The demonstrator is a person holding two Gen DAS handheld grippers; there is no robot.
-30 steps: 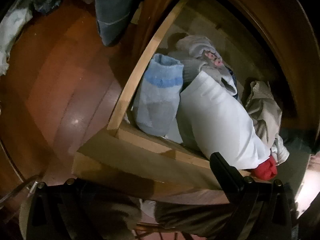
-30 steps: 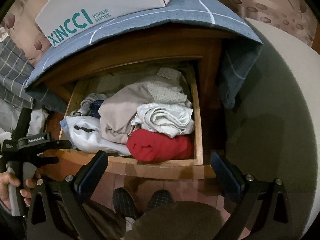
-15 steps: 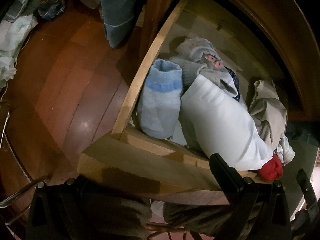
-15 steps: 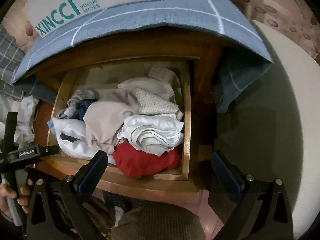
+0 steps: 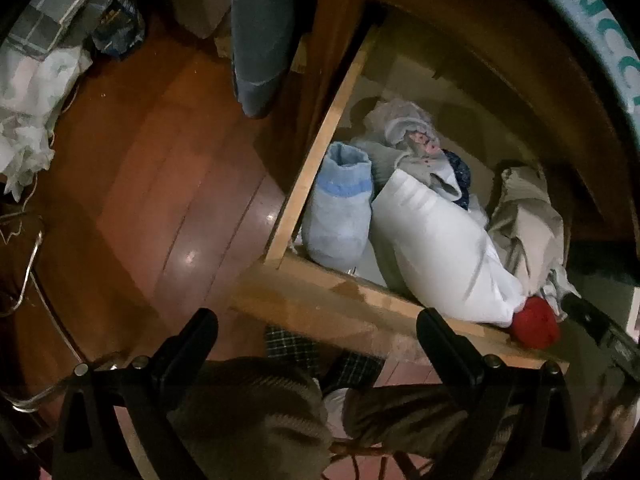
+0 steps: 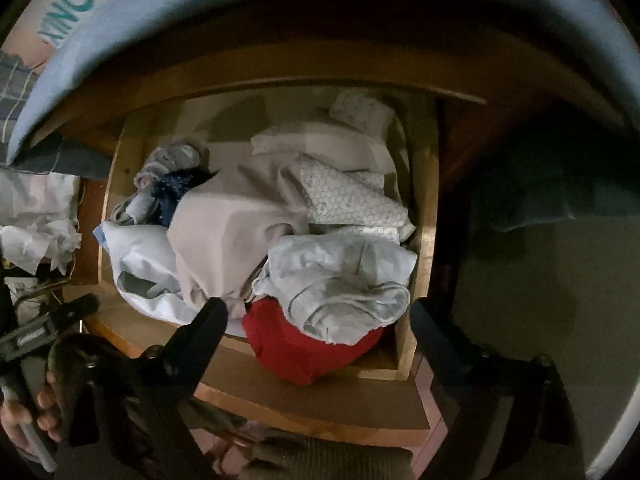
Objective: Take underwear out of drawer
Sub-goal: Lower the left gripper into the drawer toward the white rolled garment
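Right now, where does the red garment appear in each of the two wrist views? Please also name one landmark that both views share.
Left wrist view: the red garment is a small patch at lower right, at the drawer's front edge, below the white bundle.
Right wrist view: it lies at lower centre, in the drawer's front right corner, under a pale grey garment, between the open fingers of the right gripper.
Shared landmark: the drawer's wooden front board.

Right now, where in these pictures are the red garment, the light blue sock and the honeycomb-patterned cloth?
red garment [image 6: 304, 354]: right wrist view, middle of its bulging front.
light blue sock [image 5: 338, 216]: left wrist view, its pale body below the darker blue band.
honeycomb-patterned cloth [image 6: 348, 198]: right wrist view, centre of the patterned fold.
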